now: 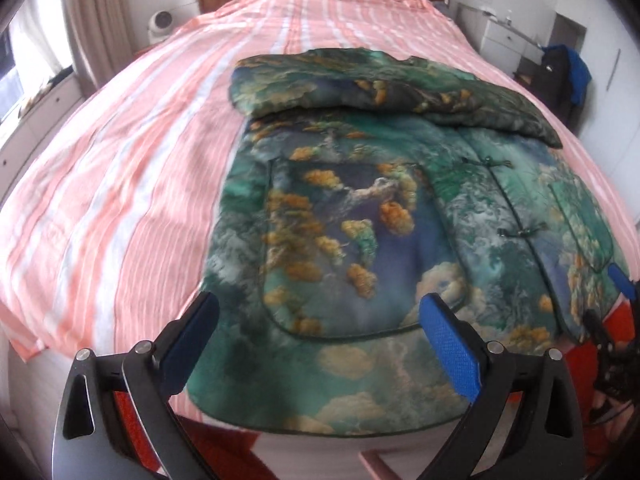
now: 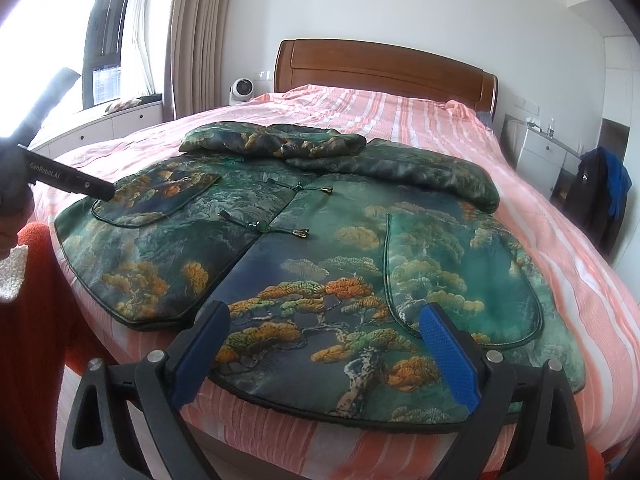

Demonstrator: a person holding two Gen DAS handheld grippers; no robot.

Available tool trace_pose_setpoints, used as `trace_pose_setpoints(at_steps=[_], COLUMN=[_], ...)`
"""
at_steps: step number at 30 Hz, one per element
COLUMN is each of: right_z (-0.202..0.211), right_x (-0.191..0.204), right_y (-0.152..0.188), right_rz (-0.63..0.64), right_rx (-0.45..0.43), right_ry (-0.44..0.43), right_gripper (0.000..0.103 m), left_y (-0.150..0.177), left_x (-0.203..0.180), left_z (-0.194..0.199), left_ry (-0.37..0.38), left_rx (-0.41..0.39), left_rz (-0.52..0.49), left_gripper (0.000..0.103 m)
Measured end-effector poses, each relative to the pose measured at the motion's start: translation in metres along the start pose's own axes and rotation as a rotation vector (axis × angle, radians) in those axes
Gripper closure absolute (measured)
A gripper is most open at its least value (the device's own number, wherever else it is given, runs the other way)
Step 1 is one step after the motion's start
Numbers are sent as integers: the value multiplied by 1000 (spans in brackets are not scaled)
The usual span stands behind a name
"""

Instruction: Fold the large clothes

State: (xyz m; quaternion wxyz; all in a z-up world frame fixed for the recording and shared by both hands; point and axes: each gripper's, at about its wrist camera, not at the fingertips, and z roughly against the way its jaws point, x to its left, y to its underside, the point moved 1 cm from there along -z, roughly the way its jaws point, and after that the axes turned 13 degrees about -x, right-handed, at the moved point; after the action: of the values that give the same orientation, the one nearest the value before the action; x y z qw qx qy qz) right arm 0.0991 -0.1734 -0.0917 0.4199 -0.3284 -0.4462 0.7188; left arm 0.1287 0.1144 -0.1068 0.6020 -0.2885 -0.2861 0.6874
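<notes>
A padded green jacket (image 1: 360,200) with a pine-and-cloud print lies flat and front up on the pink striped bed (image 1: 120,184). Its sleeves (image 1: 380,84) are folded across the chest near the collar. My left gripper (image 1: 320,304) stands open just above the hem at the jacket's left corner, with cloth below it and nothing pinched. In the right wrist view the same jacket (image 2: 320,240) fills the bed's near end. My right gripper (image 2: 326,310) is open over the hem's right half. A blue pad of the right gripper (image 1: 622,280) shows at the frame's edge.
A wooden headboard (image 2: 384,68) closes the far end of the bed. A white fan (image 2: 242,88) and a curtain (image 2: 196,32) stand at the left, a white nightstand (image 2: 540,152) and a dark bag (image 2: 600,188) at the right. The person's red sleeve (image 2: 32,320) is beside the bed.
</notes>
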Motion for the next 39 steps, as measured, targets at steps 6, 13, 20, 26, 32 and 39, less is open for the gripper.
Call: trace_pose_setpoints(at_steps=[6,13,20,26,32,39], right_z=[-2,-1,1,3,3,3], right_x=[4,5,5,7,6,5], right_y=[0,0,0,0,0,-1], right_rz=[8,10,16,22,20,18], right_rx=[5,0,-2,-7,-6,-3], right_ry=[-7,1,0,0,1,-2], right_gripper=[8,8,8,8,8,8], left_y=[2,0,1,2,4,7], left_x=[16,14,11,13,15,14], left_z=[0,8,10,10,7,0], left_ry=[-41,-67,-96,-115,-121,-114], left_rx=[-11,-89,-101,-102,-83,-34], left_rz=[73,62,16,18,25,15], left_gripper=[2,2,2,2,2,2])
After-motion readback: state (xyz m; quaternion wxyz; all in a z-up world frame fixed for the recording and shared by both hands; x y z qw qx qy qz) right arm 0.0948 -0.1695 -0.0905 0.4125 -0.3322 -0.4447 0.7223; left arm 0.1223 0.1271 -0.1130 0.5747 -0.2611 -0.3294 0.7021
